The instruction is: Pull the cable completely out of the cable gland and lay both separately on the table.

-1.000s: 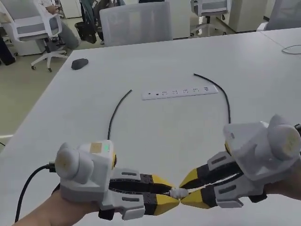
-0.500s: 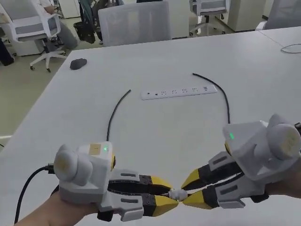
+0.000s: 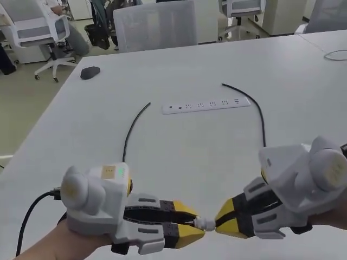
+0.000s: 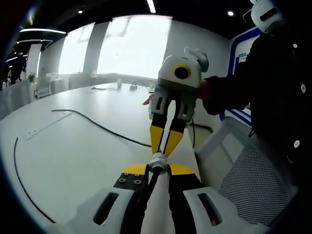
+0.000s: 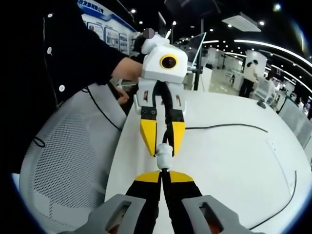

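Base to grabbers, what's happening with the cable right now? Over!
Left gripper shut on cable gland. Right gripper shut on cable, not yet out. Power strip far behind, no obstruction.

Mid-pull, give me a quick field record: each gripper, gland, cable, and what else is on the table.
left gripper: shut on cable gland
right gripper: shut on cable, just beyond the gland
cable: black, not yet pulled out, runs back between left gripper's jaws
table: white; power strip, mouse, left loose cable, right loose cable
task state: parts not yet separated
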Available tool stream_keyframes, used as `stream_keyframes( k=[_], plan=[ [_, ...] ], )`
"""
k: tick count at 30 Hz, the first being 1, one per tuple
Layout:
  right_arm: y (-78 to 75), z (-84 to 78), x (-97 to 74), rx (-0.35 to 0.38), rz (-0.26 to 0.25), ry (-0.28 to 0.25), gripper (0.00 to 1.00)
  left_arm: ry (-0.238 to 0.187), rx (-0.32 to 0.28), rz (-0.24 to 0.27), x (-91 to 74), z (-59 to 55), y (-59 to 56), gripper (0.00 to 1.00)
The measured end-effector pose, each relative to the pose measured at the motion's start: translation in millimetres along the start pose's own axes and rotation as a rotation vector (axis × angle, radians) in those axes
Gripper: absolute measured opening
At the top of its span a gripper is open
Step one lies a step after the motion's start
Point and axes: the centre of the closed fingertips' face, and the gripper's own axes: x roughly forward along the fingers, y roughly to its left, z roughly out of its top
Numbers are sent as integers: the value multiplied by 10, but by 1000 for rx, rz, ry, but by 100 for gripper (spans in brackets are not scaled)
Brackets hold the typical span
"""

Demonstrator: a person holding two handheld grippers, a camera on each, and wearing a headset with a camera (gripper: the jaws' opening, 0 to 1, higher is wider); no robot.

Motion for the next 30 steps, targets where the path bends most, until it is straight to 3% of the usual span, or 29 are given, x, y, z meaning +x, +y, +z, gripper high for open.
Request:
stream_keyframes(
  k=[12,13,23,30],
  plan=[
    [-14,-244,-193,51,-31,58,0,10,-6,10,-54,-17,24,15],
    [-5,-310,-221,83,-31,78,0,15,4,13,-69,-30,32,15],
    [-38,-742,-477,132,-108,160,0,21,-9,38,-151,-66,60,15],
    [-45,-1046,-721,205,-162,193,0,22,10,52,-204,-83,66,15]
  ],
)
